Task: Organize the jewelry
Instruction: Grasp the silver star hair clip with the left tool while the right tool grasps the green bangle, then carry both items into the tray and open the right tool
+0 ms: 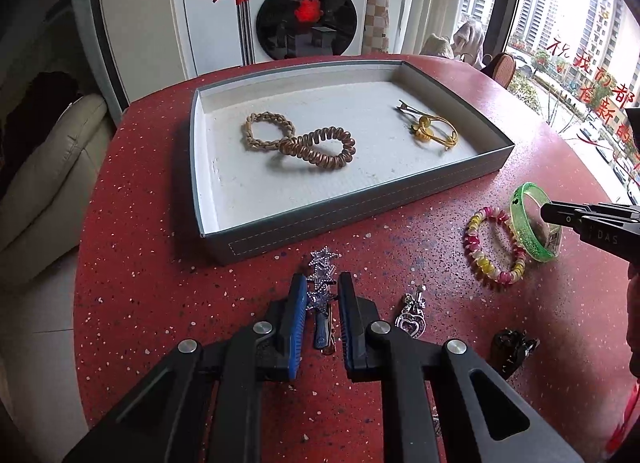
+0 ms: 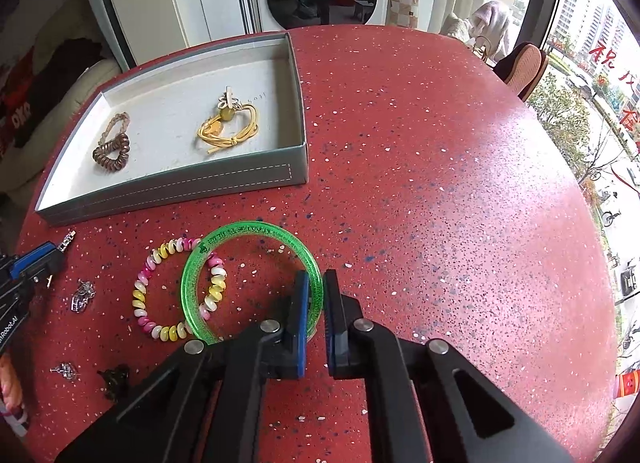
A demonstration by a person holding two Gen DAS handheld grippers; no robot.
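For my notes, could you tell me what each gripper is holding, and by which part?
The right gripper clamps the green bangle across its near rim. The left gripper pinches the star hair clip around its middle.

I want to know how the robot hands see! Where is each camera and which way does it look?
Left wrist: rides on the left gripper, looking down past its fingers at the star hair clip they squeeze.
Right wrist: rides on the right gripper, looking down at the green bangle it pinches.
Shared: grey tray, beaded bracelet, red table, each other's gripper.
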